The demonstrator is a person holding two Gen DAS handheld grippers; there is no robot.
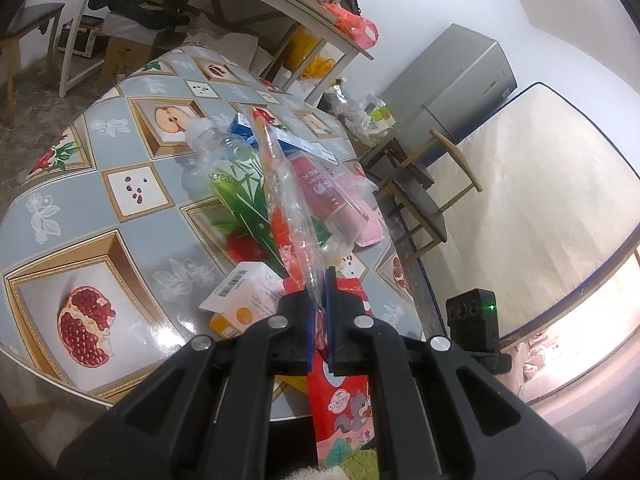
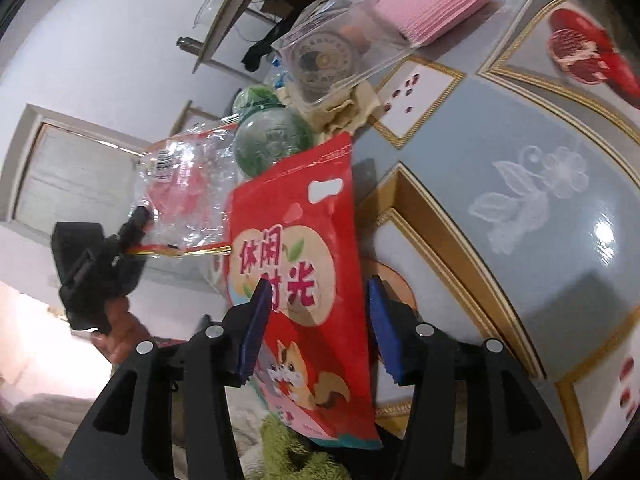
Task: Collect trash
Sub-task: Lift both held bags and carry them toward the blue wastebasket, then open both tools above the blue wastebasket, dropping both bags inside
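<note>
Red pouch (image 2: 304,280) stood on end between the right gripper (image 2: 316,324), its jaws apart and not pressing it, long side running up the table (image 2: 540,208) edge. One clear bag (image 1: 296,216) was pinched in the clenched left gripper (image 1: 319,304). Only the left view showed one bottle's (image 1: 224,168) label; only the right showed a hand (image 2: 120,336).

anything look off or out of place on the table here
The red snack bag hangs over the table edge between the open right gripper jaws; bottles and wrappers lie heaped beyond it.
</note>
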